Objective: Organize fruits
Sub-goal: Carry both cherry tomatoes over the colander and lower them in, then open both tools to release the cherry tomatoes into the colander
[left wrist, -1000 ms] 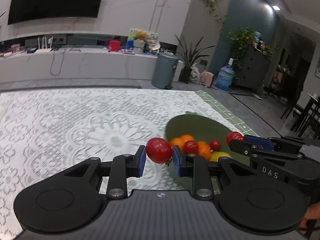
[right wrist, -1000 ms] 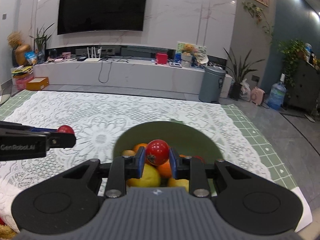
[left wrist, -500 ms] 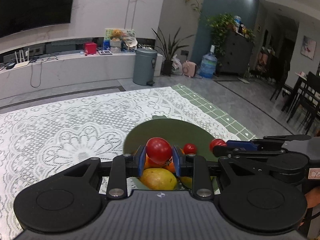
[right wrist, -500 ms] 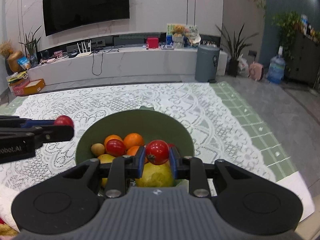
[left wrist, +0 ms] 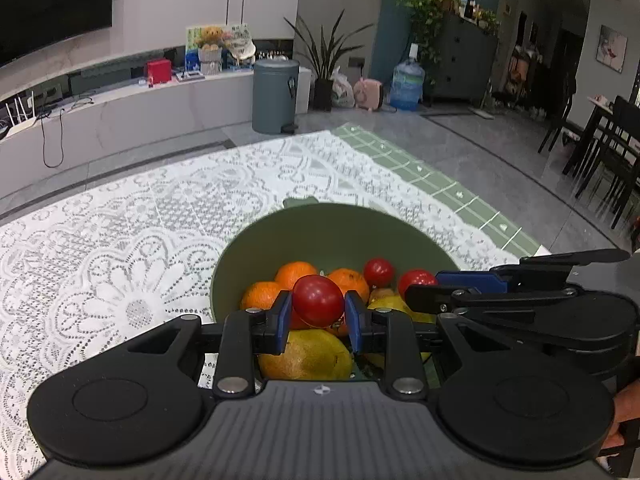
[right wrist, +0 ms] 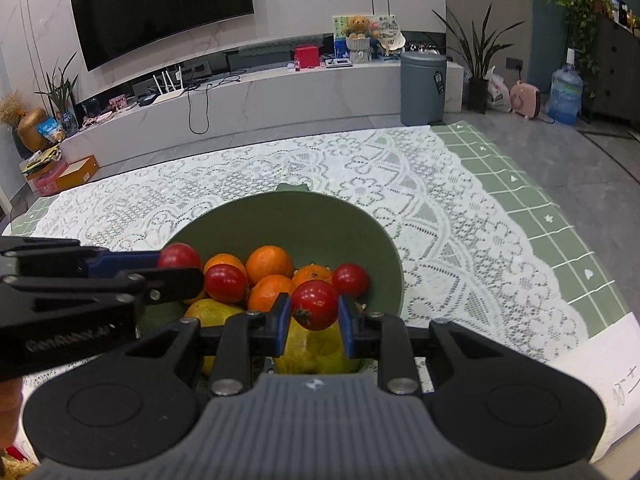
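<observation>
A green bowl [left wrist: 332,216] [right wrist: 296,216] on the lace cloth holds several oranges [right wrist: 269,264], two loose red tomatoes [right wrist: 225,283] and a yellow-green mango [right wrist: 316,348]. My left gripper [left wrist: 318,308] is shut on a red tomato [left wrist: 318,298] and hangs above the bowl's near side. My right gripper [right wrist: 314,314] is shut on another red tomato [right wrist: 315,304], stem end down, also over the fruit pile. Each wrist view shows the other gripper side-on over the bowl: the right gripper [left wrist: 416,286] with its tomato, the left gripper [right wrist: 180,268] with its own.
A white lace tablecloth [right wrist: 440,216] covers a green checked cloth [right wrist: 520,184]; the table edge runs along the right. Beyond the table are a grey bin [right wrist: 423,88], a long TV bench [right wrist: 260,96] and dark chairs [left wrist: 600,148]. A person's hand [left wrist: 624,412] holds the right gripper.
Both grippers have swung over the bowl and sunk slightly, each keeping its tomato. The bowl now sits centred under both, and the fruit pile looks nearer.
</observation>
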A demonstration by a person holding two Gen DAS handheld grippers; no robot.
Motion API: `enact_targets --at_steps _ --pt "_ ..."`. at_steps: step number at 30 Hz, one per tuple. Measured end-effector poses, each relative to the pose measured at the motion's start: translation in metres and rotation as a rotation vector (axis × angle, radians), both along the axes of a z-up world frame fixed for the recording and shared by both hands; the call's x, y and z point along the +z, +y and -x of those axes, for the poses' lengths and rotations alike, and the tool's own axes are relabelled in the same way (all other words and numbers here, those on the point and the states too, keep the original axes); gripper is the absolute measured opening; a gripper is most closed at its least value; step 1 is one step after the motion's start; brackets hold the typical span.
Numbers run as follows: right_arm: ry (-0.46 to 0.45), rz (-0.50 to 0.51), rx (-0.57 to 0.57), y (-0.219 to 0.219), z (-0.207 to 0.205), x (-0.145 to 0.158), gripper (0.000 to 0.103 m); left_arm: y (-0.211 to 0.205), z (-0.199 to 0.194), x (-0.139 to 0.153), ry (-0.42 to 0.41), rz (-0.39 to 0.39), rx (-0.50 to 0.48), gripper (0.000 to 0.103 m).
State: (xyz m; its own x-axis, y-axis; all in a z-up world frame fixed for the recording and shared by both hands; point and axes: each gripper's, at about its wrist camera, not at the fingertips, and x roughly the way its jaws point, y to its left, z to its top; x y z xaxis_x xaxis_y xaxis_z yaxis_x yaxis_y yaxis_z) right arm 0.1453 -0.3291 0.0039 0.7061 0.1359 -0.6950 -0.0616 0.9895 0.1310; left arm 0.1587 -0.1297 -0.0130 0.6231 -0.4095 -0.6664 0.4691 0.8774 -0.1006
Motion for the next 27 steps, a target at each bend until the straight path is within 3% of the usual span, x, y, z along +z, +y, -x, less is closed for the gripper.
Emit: enact_targets --at_steps 10,15,21,27 --pt "-0.005 0.008 -0.007 0.004 -0.008 -0.007 0.022 -0.004 -0.015 -0.017 0.048 -0.032 -0.008 0.031" --pt "-0.014 -0.020 -0.019 0.000 -0.012 -0.008 0.022 -0.006 -0.020 -0.020 0.059 -0.012 -0.015 0.033" --pt "-0.016 -0.064 -0.037 -0.005 -0.014 -0.010 0.024 -0.013 -0.019 -0.021 0.020 -0.038 -0.019 0.034" --pt "-0.024 -0.075 -0.038 -0.007 -0.014 -0.010 0.024 -0.010 -0.020 -0.022 0.022 -0.025 -0.013 0.042"
